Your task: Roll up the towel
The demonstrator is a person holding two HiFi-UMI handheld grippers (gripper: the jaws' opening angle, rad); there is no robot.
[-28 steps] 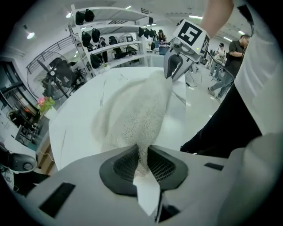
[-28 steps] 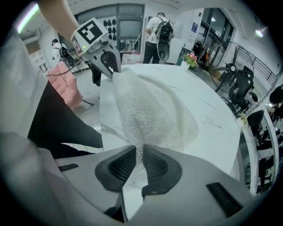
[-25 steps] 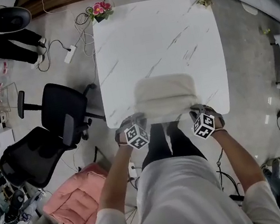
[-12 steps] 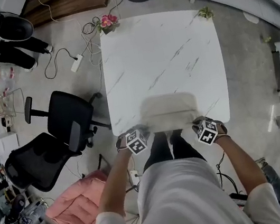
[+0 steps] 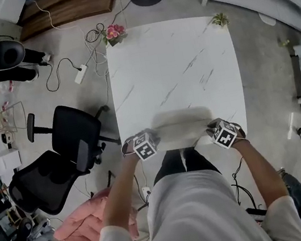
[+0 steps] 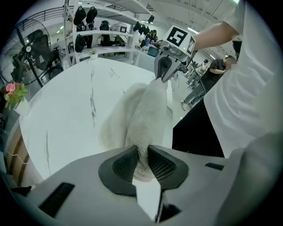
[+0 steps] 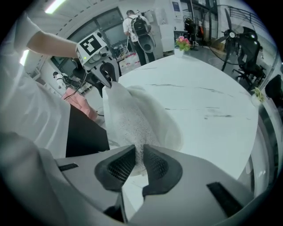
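Head view, lower centre of the frame, left to right.

The left gripper [image 5: 149, 139] sits at the near table edge, at the left end of the towel. In its own view its jaws [image 6: 142, 159] are nearly together, with a towel corner pinched between the pads.

The towel [image 5: 180, 128] is cream, loosely bunched or part rolled, and lies across the near edge of the white marble table [image 5: 175, 66]. Its near edge is raised and stretched between the two grippers, and the rest sags onto the tabletop [image 6: 146, 114]. How many turns are rolled cannot be told.

The right gripper [image 5: 217, 129] is at the towel's right end. Its jaws [image 7: 139, 161] stand only a little apart and have just been opening slightly. The towel's other corner [image 7: 132, 119] is between the pads and looks gripped.

Handling, as a judgement: the towel is soft, light terry and limp, so it droops wherever it is unsupported. The pile is grippy and unlikely to slip, and it is not fragile. It will skew if one end leads. The best hold is at the two near corners, as now, with the edge taut between them, both ends rolled away evenly, and the pinch deep enough to catch all layers.
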